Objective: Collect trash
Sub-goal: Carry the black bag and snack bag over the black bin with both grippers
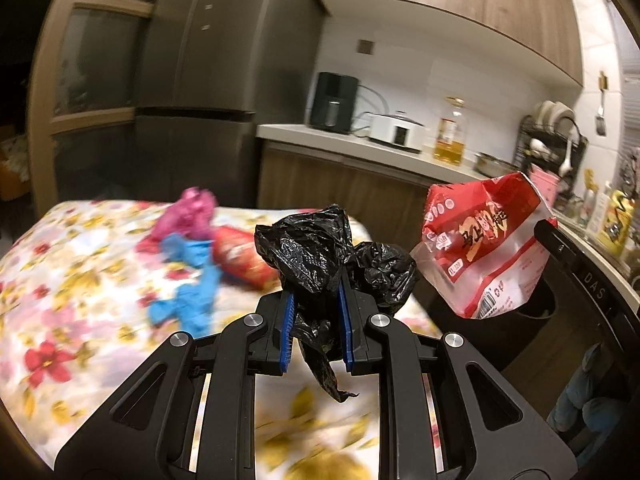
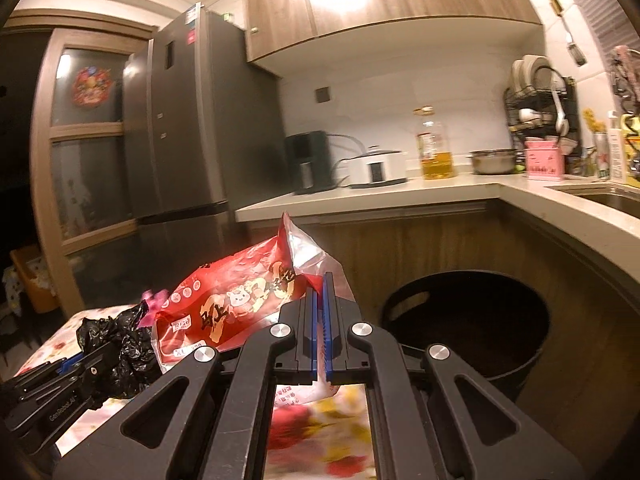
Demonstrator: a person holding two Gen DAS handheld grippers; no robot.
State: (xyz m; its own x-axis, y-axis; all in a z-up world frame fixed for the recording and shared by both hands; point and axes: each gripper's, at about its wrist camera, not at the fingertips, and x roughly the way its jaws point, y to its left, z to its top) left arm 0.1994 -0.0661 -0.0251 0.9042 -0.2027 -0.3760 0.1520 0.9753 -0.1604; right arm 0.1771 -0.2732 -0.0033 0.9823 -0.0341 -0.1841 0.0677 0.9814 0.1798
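My left gripper (image 1: 316,300) is shut on a crumpled black plastic bag (image 1: 320,248), held above the flowered tablecloth (image 1: 72,280). In the right wrist view the same black bag (image 2: 120,344) and the left gripper (image 2: 72,364) show at the lower left. My right gripper (image 2: 322,300) is shut on the edge of a red and clear snack wrapper (image 2: 240,296); that wrapper (image 1: 480,240) hangs in the air at the right of the left wrist view. A black round trash bin (image 2: 472,320) stands open on the floor to the right of the table. On the table lie a pink bag (image 1: 188,212), a blue piece (image 1: 188,280) and a red packet (image 1: 240,260).
Behind the table stand a grey fridge (image 2: 192,120) and a wooden counter (image 2: 400,196) with an air fryer (image 2: 308,160), a white cooker (image 2: 376,168), an oil bottle (image 2: 434,148) and a dish rack (image 2: 540,112). A sink (image 2: 608,196) is at the far right.
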